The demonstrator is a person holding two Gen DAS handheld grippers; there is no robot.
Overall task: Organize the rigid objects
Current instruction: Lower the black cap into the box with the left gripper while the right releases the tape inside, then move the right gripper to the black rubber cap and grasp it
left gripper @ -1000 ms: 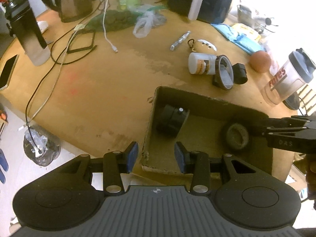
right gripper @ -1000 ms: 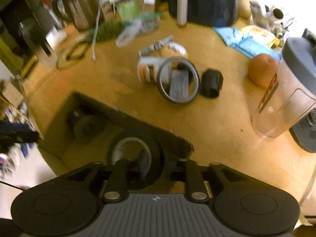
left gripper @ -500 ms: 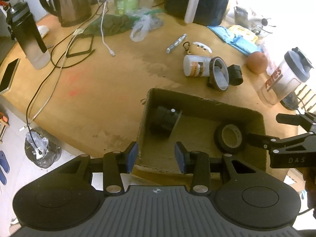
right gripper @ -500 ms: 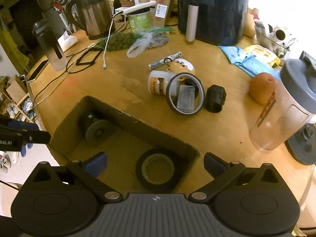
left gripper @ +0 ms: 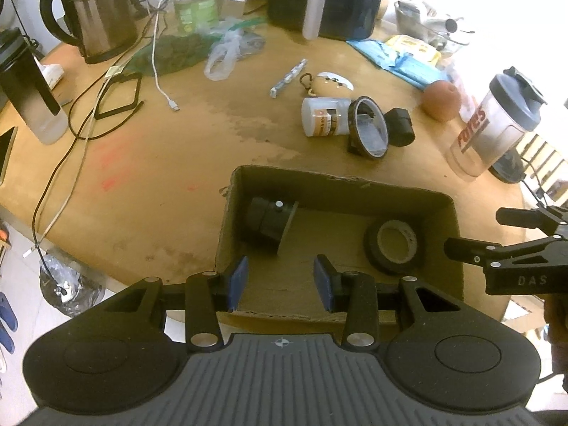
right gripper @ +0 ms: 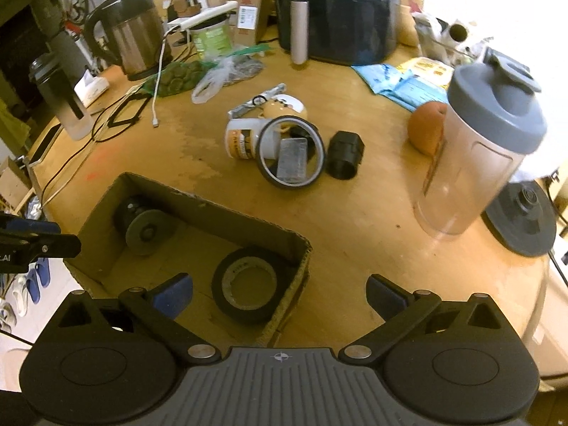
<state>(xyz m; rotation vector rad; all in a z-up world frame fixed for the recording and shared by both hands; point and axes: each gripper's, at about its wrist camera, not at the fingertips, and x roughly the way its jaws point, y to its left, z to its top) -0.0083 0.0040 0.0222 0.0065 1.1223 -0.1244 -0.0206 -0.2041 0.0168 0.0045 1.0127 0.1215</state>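
Observation:
An open cardboard box (left gripper: 340,183) (right gripper: 198,200) sits at the table's near edge. In it lie a black tape roll (left gripper: 396,246) (right gripper: 248,284) and a black cylindrical part (left gripper: 269,218) (right gripper: 143,223). My left gripper (left gripper: 280,280) is open and empty over the box's near wall. My right gripper (right gripper: 278,293) is wide open and empty above the box's right corner; it also shows in the left wrist view (left gripper: 497,234). Beyond the box lie a white jar (right gripper: 241,140), a large tape ring (right gripper: 291,151) and a black block (right gripper: 346,156).
A shaker bottle (right gripper: 475,156), an orange (right gripper: 426,126) and a black lid (right gripper: 522,223) stand at the right. A kettle (left gripper: 96,10), a dark bottle (left gripper: 32,88), cables (left gripper: 106,106), plastic bags (left gripper: 227,49) and an air fryer (right gripper: 337,10) fill the back.
My right gripper let go of the black tape roll in the box, opened wide and drew back up to the right. The left gripper rose a little.

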